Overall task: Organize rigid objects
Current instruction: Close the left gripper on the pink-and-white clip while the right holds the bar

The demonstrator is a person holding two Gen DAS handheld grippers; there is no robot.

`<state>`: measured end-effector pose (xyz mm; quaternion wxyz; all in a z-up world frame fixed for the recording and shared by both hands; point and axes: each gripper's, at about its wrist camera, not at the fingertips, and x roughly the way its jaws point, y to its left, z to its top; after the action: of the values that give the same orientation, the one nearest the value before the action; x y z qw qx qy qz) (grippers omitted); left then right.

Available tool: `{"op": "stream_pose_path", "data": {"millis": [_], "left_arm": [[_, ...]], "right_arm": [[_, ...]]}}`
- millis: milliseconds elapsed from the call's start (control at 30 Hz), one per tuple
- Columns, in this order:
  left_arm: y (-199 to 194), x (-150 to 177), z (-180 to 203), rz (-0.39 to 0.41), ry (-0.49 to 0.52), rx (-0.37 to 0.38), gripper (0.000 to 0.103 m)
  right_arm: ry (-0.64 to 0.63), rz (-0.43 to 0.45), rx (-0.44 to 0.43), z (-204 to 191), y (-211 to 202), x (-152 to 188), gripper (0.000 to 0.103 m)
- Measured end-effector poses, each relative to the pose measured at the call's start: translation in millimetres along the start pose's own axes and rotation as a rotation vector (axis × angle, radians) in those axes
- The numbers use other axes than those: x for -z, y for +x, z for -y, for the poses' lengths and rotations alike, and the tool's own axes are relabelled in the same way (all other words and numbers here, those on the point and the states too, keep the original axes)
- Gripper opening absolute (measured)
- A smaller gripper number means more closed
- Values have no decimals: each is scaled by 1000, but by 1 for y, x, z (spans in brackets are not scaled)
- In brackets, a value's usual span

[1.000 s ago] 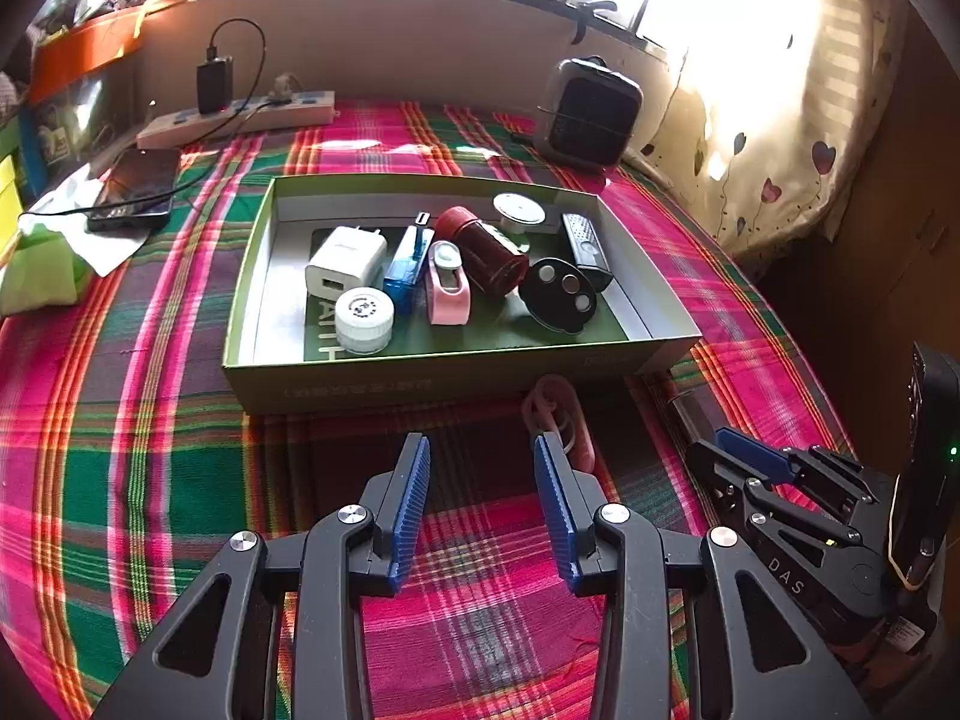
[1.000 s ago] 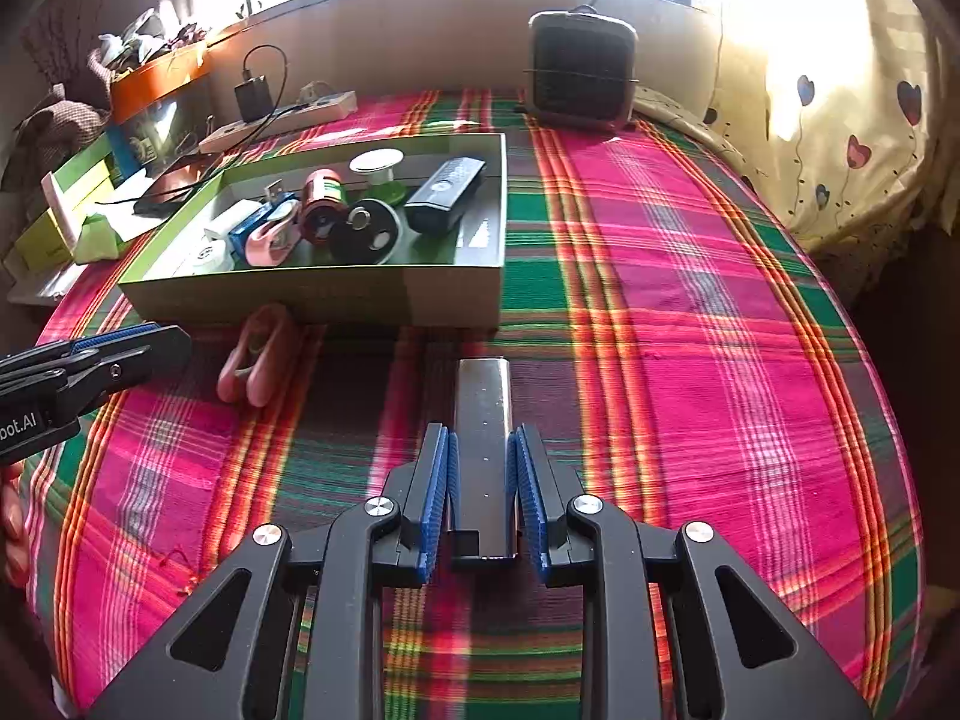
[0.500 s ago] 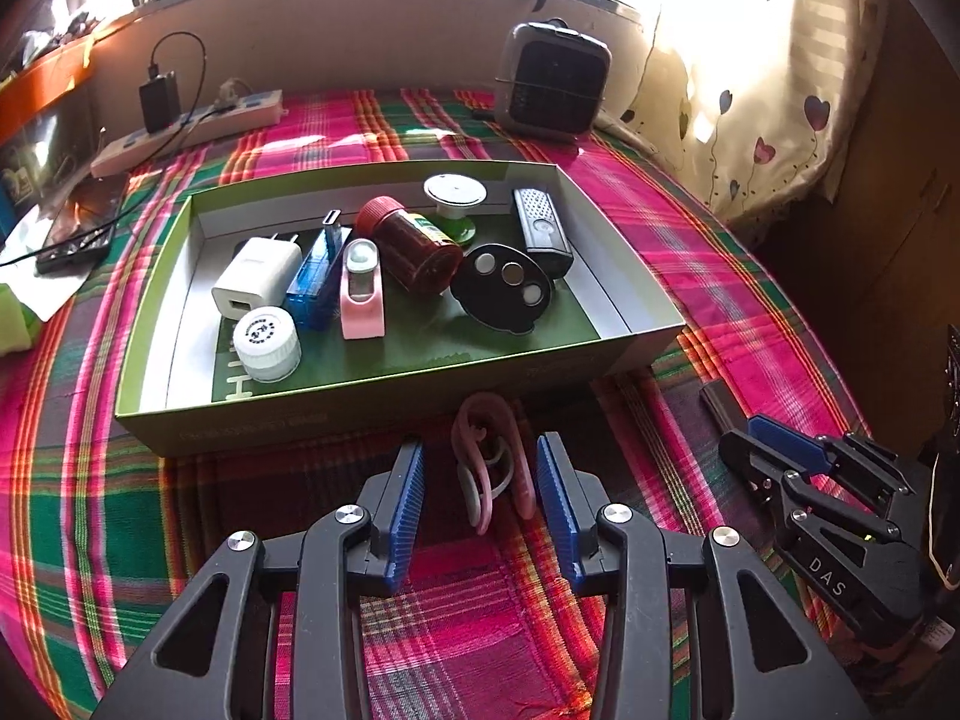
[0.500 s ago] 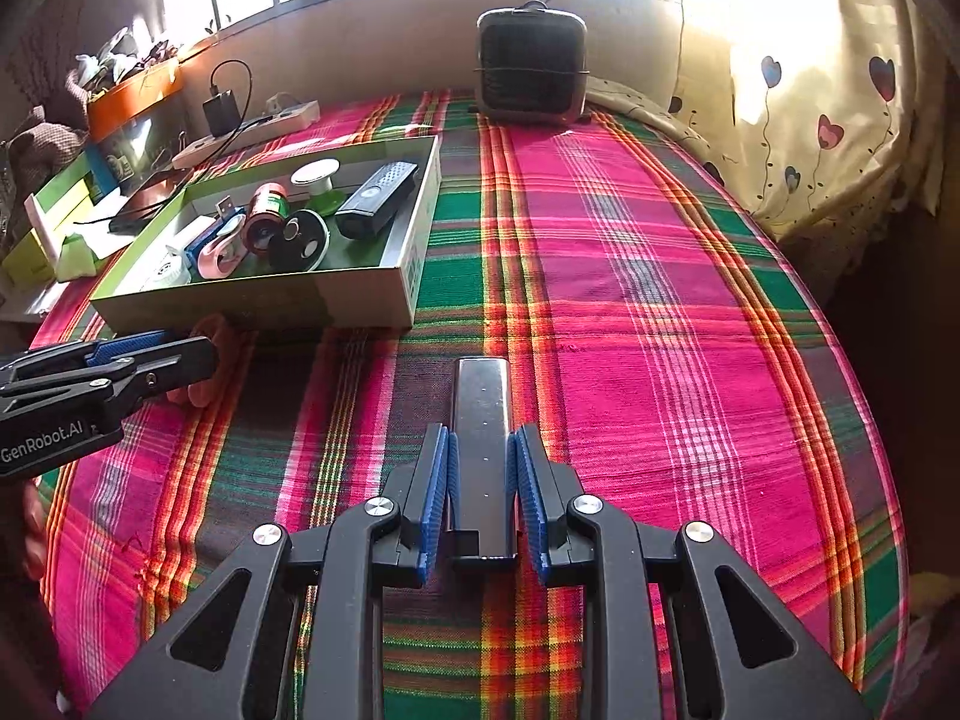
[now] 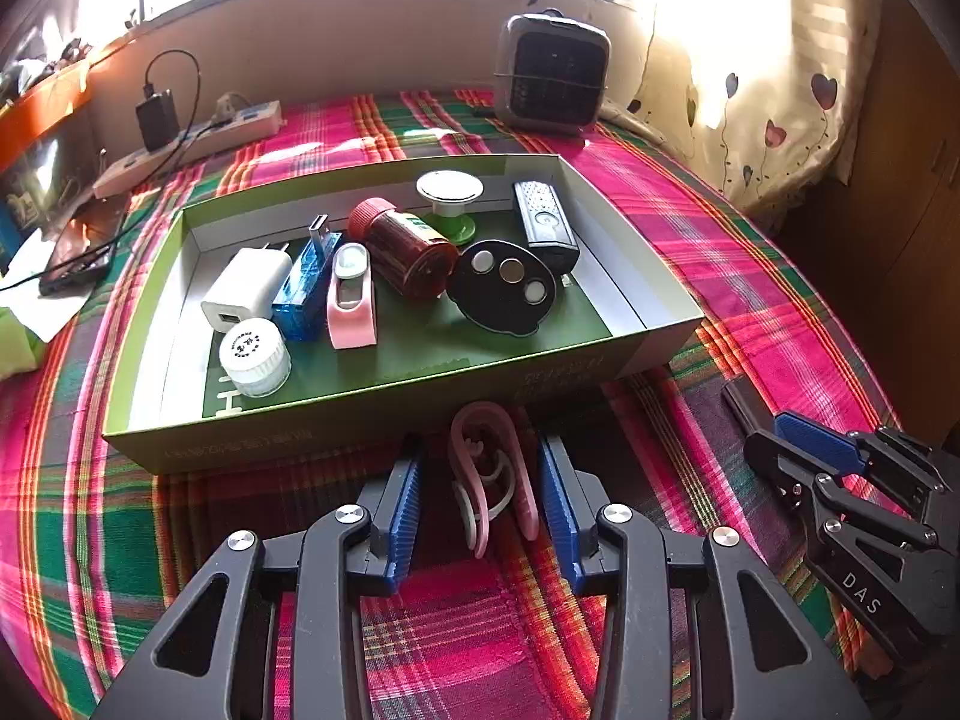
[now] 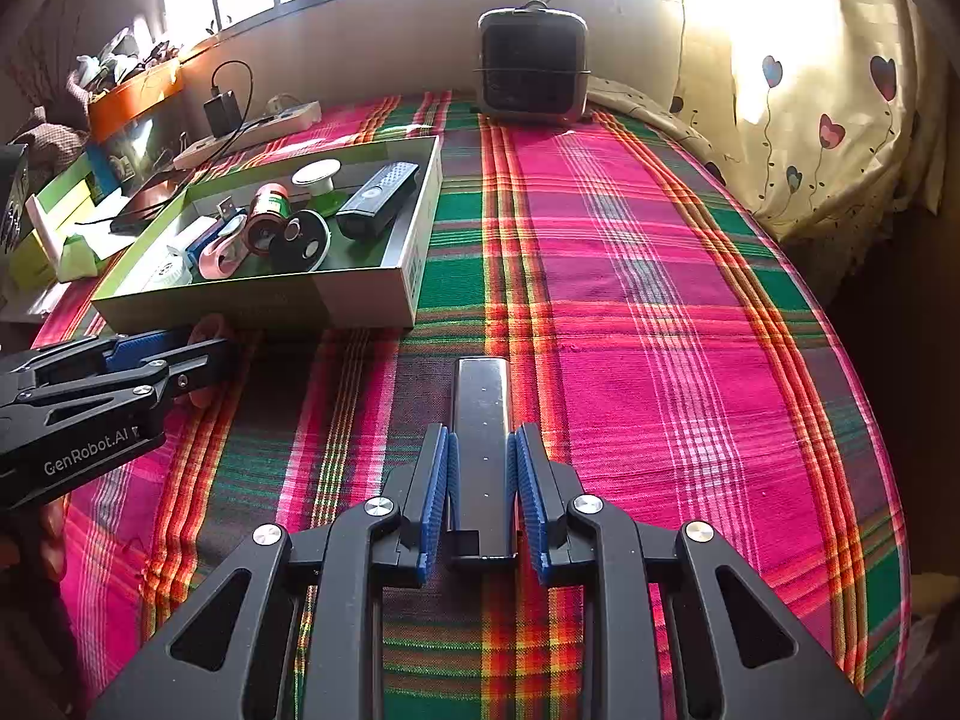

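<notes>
A pink ear-hook clip [image 5: 486,468] lies on the plaid cloth just in front of the green box [image 5: 372,414]. My left gripper [image 5: 480,498] is open, with one blue pad on each side of the clip and neither touching it. The box holds a white charger [image 5: 246,288], a red bottle [image 5: 408,246], a black oval disc [image 5: 504,288] and several other small items. My right gripper [image 6: 483,480] is shut on a dark metal bar [image 6: 483,402] that points forward over the cloth. The left gripper [image 6: 198,360] shows at the left of the right wrist view.
A grey heater [image 5: 552,81] stands at the back by the wall. A power strip [image 5: 198,144] with a charger, and a phone [image 5: 78,252], lie at the back left. The cloth drops off at the right edge by a heart-print curtain [image 6: 810,120].
My left gripper has moved forward and rightward, so the pink clip now sits between its open fingers. The right gripper has kept its hold on the bar while shifting slightly.
</notes>
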<state>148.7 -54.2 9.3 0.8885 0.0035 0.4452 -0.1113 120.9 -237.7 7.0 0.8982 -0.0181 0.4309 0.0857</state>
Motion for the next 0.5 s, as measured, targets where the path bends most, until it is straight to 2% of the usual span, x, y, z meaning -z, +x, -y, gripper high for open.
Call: {"op": "stream_pose_path", "data": {"millis": [167,500], "left_arm": [[0,1,1,13,6,-11,35],[-1,3,-3,21,-6,-19,22]], "right_arm": [[2,0,-2,0,0,0,24],[2,0,-3,0,0,0,24]]}}
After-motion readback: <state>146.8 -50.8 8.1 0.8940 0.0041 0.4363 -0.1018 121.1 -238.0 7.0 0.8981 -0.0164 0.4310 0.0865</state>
